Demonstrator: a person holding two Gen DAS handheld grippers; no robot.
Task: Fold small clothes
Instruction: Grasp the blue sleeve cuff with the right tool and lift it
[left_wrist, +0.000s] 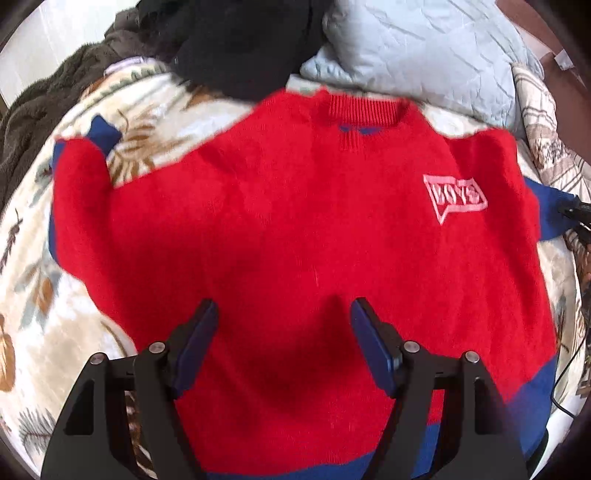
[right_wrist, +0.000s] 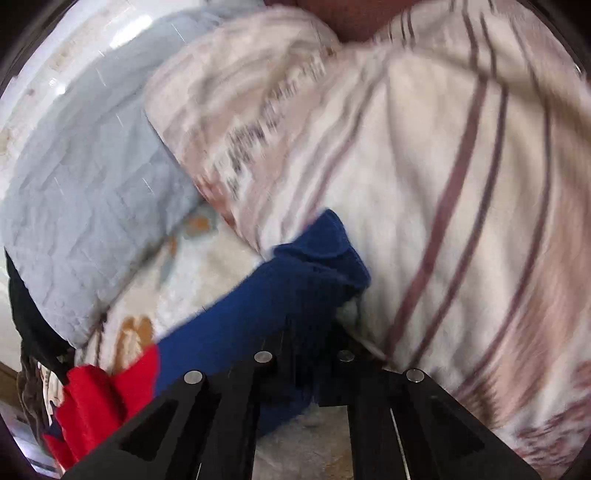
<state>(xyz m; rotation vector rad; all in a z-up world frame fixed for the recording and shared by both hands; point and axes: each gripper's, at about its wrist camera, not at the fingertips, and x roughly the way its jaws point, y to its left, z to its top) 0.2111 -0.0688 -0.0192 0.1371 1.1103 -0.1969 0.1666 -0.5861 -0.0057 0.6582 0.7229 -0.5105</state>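
Where the left wrist view looks down, a red sweater (left_wrist: 295, 221) lies spread front-up across the middle of a leaf-print blanket (left_wrist: 48, 295), its ribbed collar (left_wrist: 364, 107) toward the blanket's far edge and its blue hem (left_wrist: 532, 402) toward the near edge. A pink badge (left_wrist: 454, 197) sits on the chest (its lettering is too blurred to read). One sleeve is bent up at the blanket's left side, ending in a blue cuff (left_wrist: 105, 134); the other runs to the right edge, where its blue end (left_wrist: 550, 214) meets a dark tip at the frame's rim. The left gripper (left_wrist: 284, 314) hovers over the sweater's lower middle with its blue-padded fingers (left_wrist: 197, 343) spread wide, holding nothing. A black garment (left_wrist: 236, 48) and a pale blue pillow (left_wrist: 424, 55) lie at the far edge, a dark fuzzy throw (left_wrist: 48, 99) at the far left.

In the right wrist view (heavily blurred), the right gripper (right_wrist: 303, 354) has its fingers pressed together on the blue sleeve (right_wrist: 273, 295), which drapes forward over them and hides the tips. The sleeve's red part (right_wrist: 110, 391) trails to the lower left. A striped quilt (right_wrist: 443, 184) fills the right side, touching the sleeve's end, with the pillow (right_wrist: 85, 206) at left.
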